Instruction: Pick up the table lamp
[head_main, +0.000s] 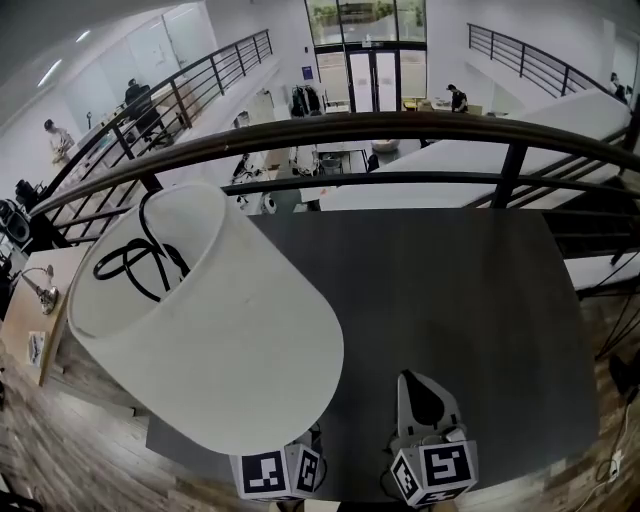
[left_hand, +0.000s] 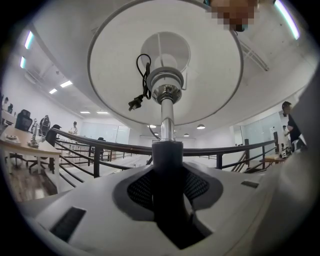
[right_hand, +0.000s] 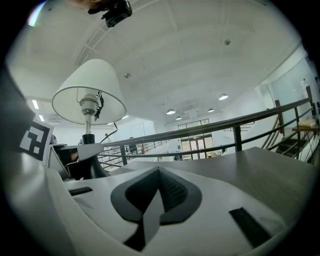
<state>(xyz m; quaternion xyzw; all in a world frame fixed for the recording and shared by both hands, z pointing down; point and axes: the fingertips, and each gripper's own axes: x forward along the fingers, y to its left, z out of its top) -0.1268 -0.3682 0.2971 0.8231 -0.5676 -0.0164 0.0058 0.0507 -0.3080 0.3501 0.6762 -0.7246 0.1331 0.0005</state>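
The table lamp's white shade (head_main: 200, 320) fills the left of the head view, with its black cord (head_main: 135, 265) coiled inside the top. Most of my left gripper is hidden under the shade; only its marker cube (head_main: 278, 472) shows. In the left gripper view my left gripper (left_hand: 167, 185) is shut on the lamp's black stem (left_hand: 167, 165), which rises into a chrome tube (left_hand: 166, 117) and the shade (left_hand: 200, 75). My right gripper (head_main: 425, 400) is beside the lamp, shut with nothing in it. The right gripper view shows the lamp (right_hand: 90, 92) upright at the left.
A dark grey table (head_main: 460, 300) lies below both grippers. Behind it a black metal railing (head_main: 400, 130) curves across, with an open hall below. A wooden desk (head_main: 30, 310) stands at the far left and stairs (head_main: 610, 260) at the right.
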